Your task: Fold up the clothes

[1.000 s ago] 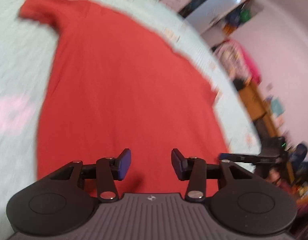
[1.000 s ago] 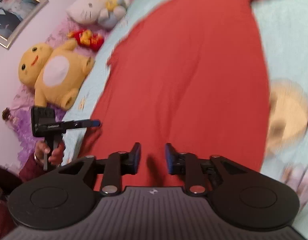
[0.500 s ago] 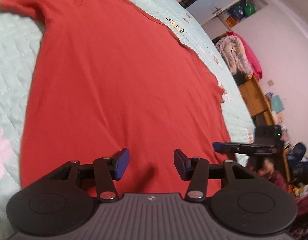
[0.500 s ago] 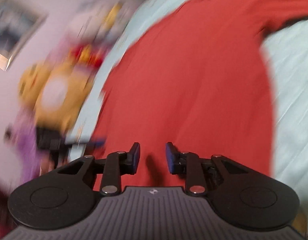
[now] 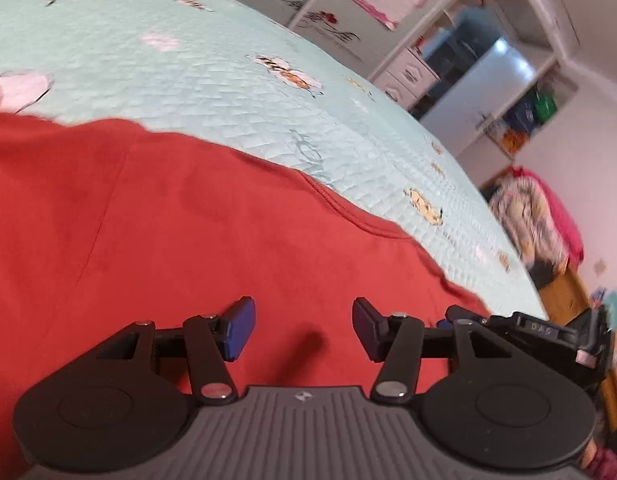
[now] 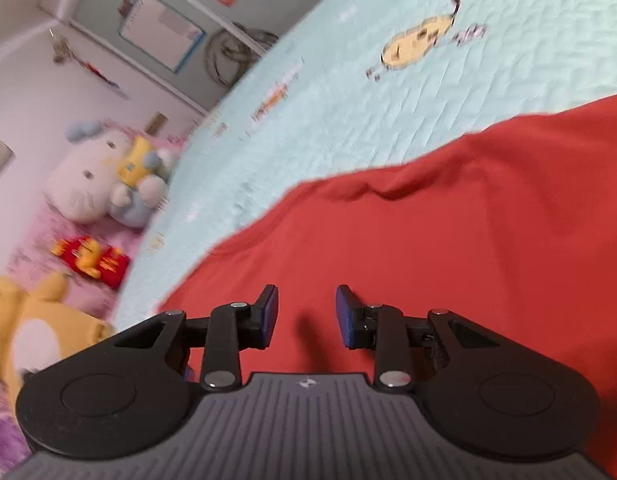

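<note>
Now both tools hang over a red shirt (image 5: 188, 232) spread flat on the bed (image 5: 212, 80), and neither holds anything. The left hand-held gripper (image 5: 302, 330) has its jaws opening, with only bare cloth showing in the gap between them; the right hand-held gripper (image 6: 306, 318) stands part open and empty, its gap narrower than the left's. From each tool the shirt fills the near ground and runs on ahead to an edge, with quilt beyond it. Ahead of the left gripper that edge looks like the neckline and a shoulder, though the blur makes this uncertain; ahead of the right gripper the edge is rumpled into a small ridge.

The step in hand appears to be reaching for a grip to begin a fold. To do it well, each gripper should go forward to the edge in front of it, come down so that one finger slips under the cloth, and pinch both layers of the shirt but not the quilt. The two pinch points should sit level with each other, so the fold line comes out straight. Lift only enough to clear the bed, and smooth the ridge first.
</note>
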`<state>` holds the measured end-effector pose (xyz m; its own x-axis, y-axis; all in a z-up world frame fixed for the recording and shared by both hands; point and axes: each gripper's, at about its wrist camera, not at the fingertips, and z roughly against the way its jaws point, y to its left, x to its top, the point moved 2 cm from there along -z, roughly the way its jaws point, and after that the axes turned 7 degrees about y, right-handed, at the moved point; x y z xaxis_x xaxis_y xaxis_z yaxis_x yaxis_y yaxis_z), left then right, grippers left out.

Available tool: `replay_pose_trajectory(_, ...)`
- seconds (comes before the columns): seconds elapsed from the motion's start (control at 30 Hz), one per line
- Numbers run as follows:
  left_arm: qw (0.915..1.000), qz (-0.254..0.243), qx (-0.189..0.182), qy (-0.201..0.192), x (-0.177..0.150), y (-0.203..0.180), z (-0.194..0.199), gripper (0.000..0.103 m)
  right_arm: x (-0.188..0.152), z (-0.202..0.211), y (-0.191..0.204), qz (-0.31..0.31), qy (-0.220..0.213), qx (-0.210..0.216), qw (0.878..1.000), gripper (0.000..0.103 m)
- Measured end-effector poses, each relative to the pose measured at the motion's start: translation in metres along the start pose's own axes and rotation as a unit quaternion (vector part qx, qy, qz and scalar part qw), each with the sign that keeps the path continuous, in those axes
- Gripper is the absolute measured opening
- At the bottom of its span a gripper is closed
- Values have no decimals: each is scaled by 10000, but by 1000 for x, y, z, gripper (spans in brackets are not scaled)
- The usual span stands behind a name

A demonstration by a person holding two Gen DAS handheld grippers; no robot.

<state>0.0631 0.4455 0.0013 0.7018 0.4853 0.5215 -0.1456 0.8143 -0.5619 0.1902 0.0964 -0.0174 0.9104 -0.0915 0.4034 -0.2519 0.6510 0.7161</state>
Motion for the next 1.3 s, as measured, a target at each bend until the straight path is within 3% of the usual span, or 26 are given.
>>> replay_pose_trajectory(0.07, 9990, 172, -315, 259, 4, 1, 3, 58, -13, 1, 7, 24, 42, 219, 9997, 32)
replay_pose_trajectory(0.17, 9894, -21, -780, 1228, -31, 1, 35, 58, -56, 11, 28, 602, 990, 453, 9922, 32)
replay_pose_trajectory(0.23, 9750, -59, -1108, 1924, -58, 3, 61, 58, -94, 37, 40, 1129, 1767, 648, 9756, 32)
replay_pose_trajectory(0.3, 9690, -285, -1164, 2160, -77, 3, 82, 59, -130, 65, 51, 1745, 2388, 737, 9524, 33)
replay_pose_trajectory(0.33, 9659, -404, -1184, 2266, -86, 3, 93, 59, -142, 77, 57, 2083, 2474, 696, 9437, 33)
replay_pose_trajectory(0.37, 9709, -471, -1051, 2100, -83, 3, 95, 59, -148, 86, 59, 2288, 2469, 665, 9393, 33)
replay_pose_trajectory(0.43, 9806, -452, -905, 1680, -70, 6, 93, 59, -131, 91, 55, 2121, 2078, 646, 9527, 33)
replay_pose_trajectory(0.5, 9895, -78, -927, 1111, -48, 12, 78, 59, -104, 90, 42, 1584, 1534, 710, 9728, 33)
replay_pose_trajectory(0.57, 9936, 306, -895, 620, -20, 19, 55, 59, -68, 79, 25, 869, 951, 749, 9888, 33)
replay_pose_trajectory(0.67, 9937, 721, -796, 335, 18, 32, 19, 59, -19, 58, 2, 203, 323, 697, 9968, 34)
replay_pose_trajectory(0.73, 9948, 604, -740, 357, 34, 32, 0, 60, 3, 46, -10, 6, 250, 749, 9969, 34)
replay_pose_trajectory(0.83, 9945, 631, -760, 354, 50, 40, -17, 59, 29, 27, -31, -159, 182, 335, 9991, 32)
replay_pose_trajectory(0.87, 9938, 693, -815, 315, 55, 45, -20, 54, 36, 23, -41, -370, 103, 303, 9988, 23)
replay_pose_trajectory(0.9, 9933, 725, -856, 285, 54, 44, -17, 55, 41, 25, -56, -867, 31, 411, 9954, 14)
replay_pose_trajectory(0.93, 9928, 755, -896, 255, 52, 43, -14, 56, 42, 27, -66, -1251, -22, 565, 9905, 17)
replay_pose_trajectory(1.0, 9917, 815, -975, 196, 49, 41, -7, 57, 38, 32, -58, -1100, -62, 765, 9910, 27)
replay_pose_trajectory(1.1, 9986, 226, -400, -274, 51, 29, -5, 64, 32, 25, -37, -593, -60, 702, 9958, 28)
replay_pose_trajectory(1.13, 9995, 232, -36, -226, 51, 30, -10, 63, 28, 20, -32, -539, -15, 638, 9965, 28)
replay_pose_trajectory(1.17, 9996, 135, 103, -211, 47, 30, -10, 55, 23, 19, -28, -520, 39, 646, 9965, 28)
replay_pose_trajectory(1.27, 9991, -226, 359, -23, 38, 27, 3, 56, 5, 18, -16, -466, 266, 725, 9959, 28)
replay_pose_trajectory(1.3, 9986, -307, 426, 35, 34, 26, 11, 56, -8, 24, -11, -451, 528, 910, 9934, 28)
